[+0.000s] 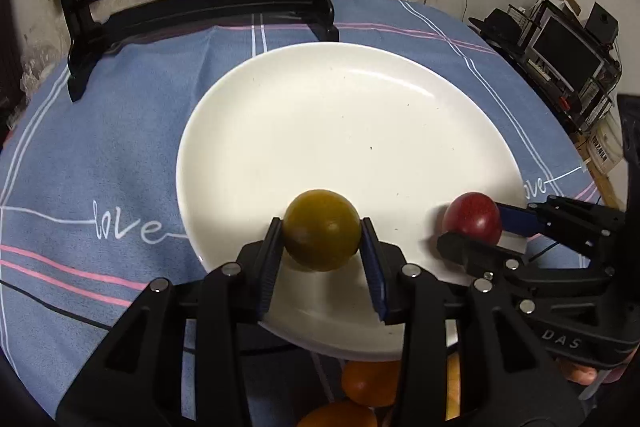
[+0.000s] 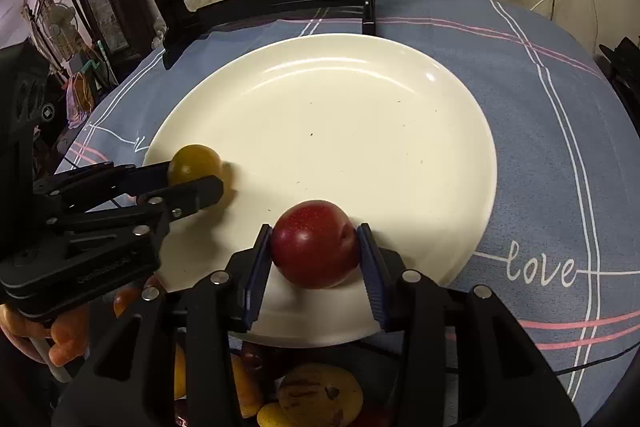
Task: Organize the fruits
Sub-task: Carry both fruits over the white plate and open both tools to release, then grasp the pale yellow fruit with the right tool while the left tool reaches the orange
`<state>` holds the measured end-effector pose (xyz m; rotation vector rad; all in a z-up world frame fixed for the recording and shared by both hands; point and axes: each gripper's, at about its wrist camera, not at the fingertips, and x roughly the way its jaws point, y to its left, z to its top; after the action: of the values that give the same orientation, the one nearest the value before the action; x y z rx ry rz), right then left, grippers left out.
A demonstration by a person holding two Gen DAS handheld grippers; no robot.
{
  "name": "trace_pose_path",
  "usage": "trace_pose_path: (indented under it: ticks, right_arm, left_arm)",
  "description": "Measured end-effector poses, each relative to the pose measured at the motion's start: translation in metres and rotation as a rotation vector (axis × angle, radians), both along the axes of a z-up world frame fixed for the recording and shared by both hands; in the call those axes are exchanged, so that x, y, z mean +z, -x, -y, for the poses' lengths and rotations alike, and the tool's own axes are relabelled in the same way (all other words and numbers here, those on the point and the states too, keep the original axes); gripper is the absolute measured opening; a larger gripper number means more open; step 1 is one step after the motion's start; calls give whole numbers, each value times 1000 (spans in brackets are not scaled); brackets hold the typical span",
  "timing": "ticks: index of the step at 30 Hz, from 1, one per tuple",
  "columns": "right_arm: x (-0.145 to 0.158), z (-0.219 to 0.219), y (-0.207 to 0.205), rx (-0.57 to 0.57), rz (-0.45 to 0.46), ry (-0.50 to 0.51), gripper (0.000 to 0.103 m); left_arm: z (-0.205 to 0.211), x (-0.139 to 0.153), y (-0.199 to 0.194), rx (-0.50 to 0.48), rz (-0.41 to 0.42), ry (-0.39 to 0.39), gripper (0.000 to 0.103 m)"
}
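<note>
A blue tablecloth (image 1: 100, 155) carries a white plate (image 1: 344, 131). Over the plate's near rim, the left gripper (image 1: 322, 239) is clamped on a yellow-green fruit (image 1: 322, 235), pads pressed to both sides. Beside it, the right gripper (image 2: 316, 251) clamps a red fruit (image 2: 316, 249) likewise.

Our left gripper (image 1: 322, 241) clamps yellow-green fruit (image 1: 322, 229) between blue pads; our right gripper (image 2: 316, 253) clamps red plum (image 2: 315, 249), both low, side by side.
</note>
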<state>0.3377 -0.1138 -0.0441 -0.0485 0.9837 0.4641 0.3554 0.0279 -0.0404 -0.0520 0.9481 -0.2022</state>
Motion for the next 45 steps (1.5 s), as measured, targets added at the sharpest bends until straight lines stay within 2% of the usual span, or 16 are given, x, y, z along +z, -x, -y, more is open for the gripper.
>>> trace_pose_path:
  ticks: [1, 4, 7, 8, 11, 14, 16, 18, 22, 26, 27, 28, 32, 36, 39, 45]
  right_arm:
    - [1, 0, 3, 1, 2, 7, 43]
    - [3, 0, 4, -1, -2, 34, 44]
    - [9, 2, 12, -3, 8, 38, 45]
    - [14, 4, 18, -6, 26, 34, 45]
    - [31, 10, 36, -8, 81, 13, 51]
    - [47, 17, 59, -10, 143, -1, 52]
    - [54, 27, 84, -18, 199, -7, 65]
    - [54, 41, 114, -38, 263, -10, 65]
    - [36, 64, 159, -47, 294, -4, 65]
    - [15, 85, 182, -78, 279, -20, 65]
    - [11, 89, 182, -89, 248, -26, 65]
    - [8, 94, 183, -97, 227, -49, 65]
    - [5, 111, 181, -134, 178, -144, 65]
    - [-5, 103, 176, -130, 102, -87, 65]
    - [-7, 96, 177, -116, 97, -41, 65]
    - [-10, 96, 177, -116, 88, -32, 65]
  left_arm:
    - [1, 0, 0, -1, -1, -10, 40]
    - [3, 8, 8, 7, 30, -21, 60]
    - [2, 26, 23, 12, 87, -31, 70]
    - [1, 32, 31, 17, 101, -32, 77]
    - [-1, 46, 56, 44, 143, -27, 85]
    - [-6, 57, 89, 76, 182, -15, 92]
    - [-9, 58, 116, 89, 200, -2, 95]
    - [-11, 53, 147, 99, 199, 3, 96]
    - [-10, 33, 197, 104, 167, 37, 96]
    - [-4, 10, 232, 106, 147, 41, 97]
    - [-2, 6, 236, 102, 141, 41, 97]
    - [0, 3, 240, 89, 117, 47, 97]
    - [0, 5, 248, 79, 146, 73, 100]
    - [5, 0, 244, 70, 115, 46, 100]
    - [8, 0, 245, 56, 119, 36, 100]
    - [6, -1, 243, 55, 112, 60, 100]
